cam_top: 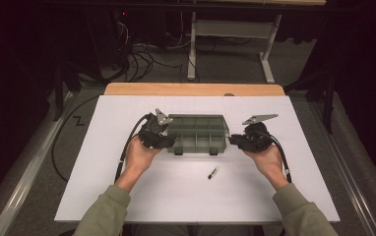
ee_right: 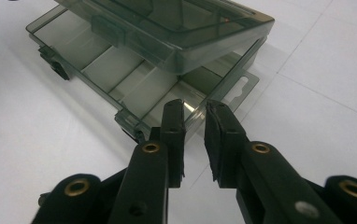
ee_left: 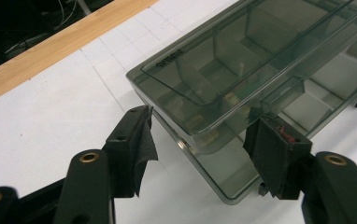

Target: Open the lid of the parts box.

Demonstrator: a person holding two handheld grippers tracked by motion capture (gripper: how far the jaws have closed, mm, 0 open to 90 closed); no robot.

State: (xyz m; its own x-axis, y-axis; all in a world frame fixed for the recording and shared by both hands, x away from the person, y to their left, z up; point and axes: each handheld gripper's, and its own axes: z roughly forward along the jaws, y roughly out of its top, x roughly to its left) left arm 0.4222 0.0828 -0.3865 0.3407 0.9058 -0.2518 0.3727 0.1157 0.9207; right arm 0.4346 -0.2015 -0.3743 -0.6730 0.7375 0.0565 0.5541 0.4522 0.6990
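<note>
- High view: we see the smoky compartment box (cam_top: 196, 133) lying on the white table (cam_top: 102, 187), between the left gripper (cam_top: 165, 141) and the right gripper (cam_top: 237, 140), each at one short end of it. A small dark pen-like item (cam_top: 213, 172) lies on the table nearer to the person, well apart from both. We think the box could slide or turn if one hand pushes before the other.
- Left gripper view: the jaws stand wide open, one on each side of the box corner (ee_left: 214, 140), and the pads do not press on it. The lid (ee_left: 242, 51) sits raised above the tray. If the jaws close here, they may catch the lid and tray together, or slip on the smooth plastic.
- Right gripper view: the jaws are only a little apart, with nothing between them, and the tray edge (ee_right: 190, 109) is just in front of the tips. A forward move with so narrow a gap could push the box away.
</note>
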